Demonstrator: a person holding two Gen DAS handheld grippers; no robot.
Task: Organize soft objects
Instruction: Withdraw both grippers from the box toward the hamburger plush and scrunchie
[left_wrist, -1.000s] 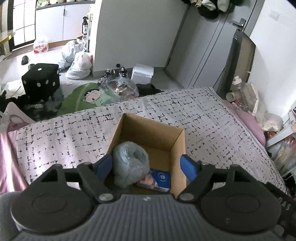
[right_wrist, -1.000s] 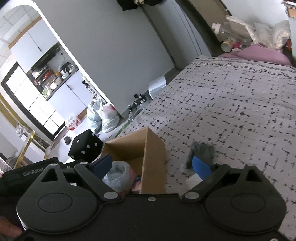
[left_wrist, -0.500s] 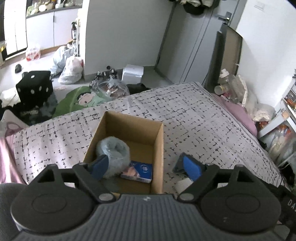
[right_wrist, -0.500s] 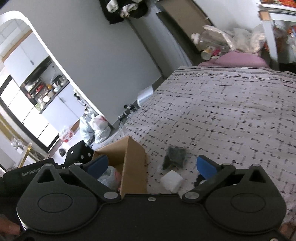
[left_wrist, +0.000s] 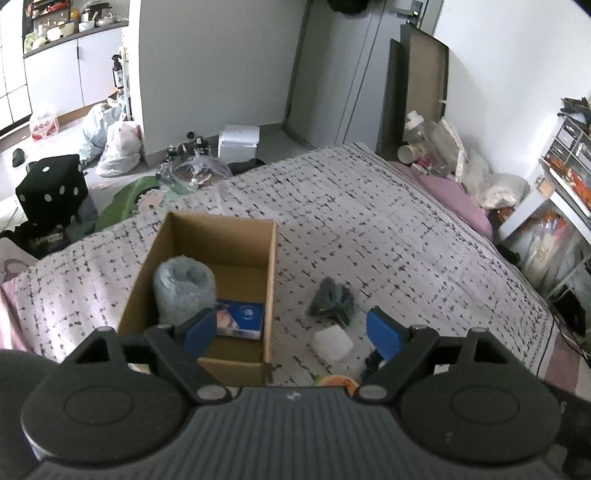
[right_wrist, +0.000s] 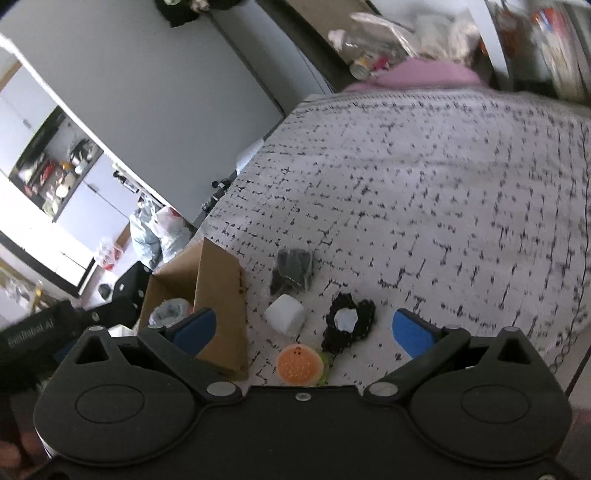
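Both tools have been drawn back from the box (left_wrist: 207, 291), so more of the bed (left_wrist: 388, 236) is seen. Inside the box, a grey roll (left_wrist: 183, 288) and a blue packet (left_wrist: 239, 318) are held. Right of the box lie a dark bundle (right_wrist: 292, 270), a white block (right_wrist: 284, 314), a black doily (right_wrist: 347, 325) and a burger toy (right_wrist: 300, 365). The left tool (left_wrist: 291, 332) and right tool (right_wrist: 303, 328) are spread wide, with nothing gripped.
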